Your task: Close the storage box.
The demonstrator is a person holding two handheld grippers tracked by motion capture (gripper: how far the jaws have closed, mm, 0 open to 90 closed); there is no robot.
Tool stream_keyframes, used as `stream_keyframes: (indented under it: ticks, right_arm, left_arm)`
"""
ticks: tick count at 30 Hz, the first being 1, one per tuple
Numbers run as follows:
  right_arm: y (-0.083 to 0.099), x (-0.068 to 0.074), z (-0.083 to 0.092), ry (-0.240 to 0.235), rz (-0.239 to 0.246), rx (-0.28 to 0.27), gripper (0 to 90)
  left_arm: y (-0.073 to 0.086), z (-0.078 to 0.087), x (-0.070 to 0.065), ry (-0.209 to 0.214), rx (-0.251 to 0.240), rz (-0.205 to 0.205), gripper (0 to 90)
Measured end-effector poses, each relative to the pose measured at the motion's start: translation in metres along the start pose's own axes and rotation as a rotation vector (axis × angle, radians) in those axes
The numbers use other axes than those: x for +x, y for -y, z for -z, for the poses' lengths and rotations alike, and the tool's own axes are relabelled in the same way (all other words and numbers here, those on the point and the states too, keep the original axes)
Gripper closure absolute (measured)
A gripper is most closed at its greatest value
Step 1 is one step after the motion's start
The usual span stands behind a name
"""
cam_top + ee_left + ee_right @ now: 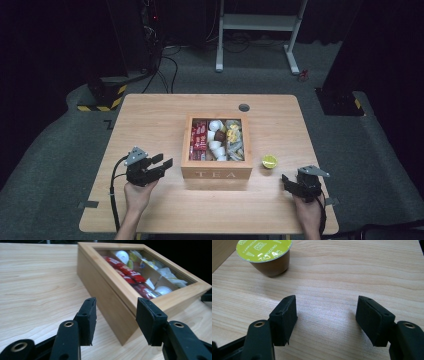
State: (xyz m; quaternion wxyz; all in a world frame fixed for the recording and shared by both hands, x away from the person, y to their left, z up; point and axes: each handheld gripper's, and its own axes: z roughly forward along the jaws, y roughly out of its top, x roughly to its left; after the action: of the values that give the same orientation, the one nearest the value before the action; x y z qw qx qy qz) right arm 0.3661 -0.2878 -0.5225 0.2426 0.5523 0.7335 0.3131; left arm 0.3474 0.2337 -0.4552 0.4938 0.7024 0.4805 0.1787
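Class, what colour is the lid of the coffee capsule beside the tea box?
Yellow-green with white lettering; the capsule shows best in the right gripper view.

Tan tea box (pixel 216 173), red sachets (pixel 199 136), lime-lidded brown capsule (pixel 265 255).

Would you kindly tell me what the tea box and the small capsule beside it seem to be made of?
Tea box: pale matt wood, visible grain; its lid pane looks like clear glass or plastic. Capsule: glossy brown cup, probably plastic, with a printed yellow-green foil-like lid.
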Motion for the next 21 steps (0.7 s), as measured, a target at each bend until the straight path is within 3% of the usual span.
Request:
stream_keyframes:
  ticks: [8,13,21]
  right_arm:
    - [0.0,0.0,0.0,0.0,0.0,0.0,33.4]
    - [0.0,0.0,0.0,0.0,0.0,0.0,33.4]
    - [0.0,0.0,0.0,0.0,0.0,0.0,33.3]
  left_arm:
    - [0.001,0.006,0.013,-0.037,-0.003,0.016,51.0]
    - [0.002,0.006,0.019,-0.081,0.002,-0.006,50.4]
    - [0.01,0.0,0.031,-0.114,0.017,0.021,50.1]
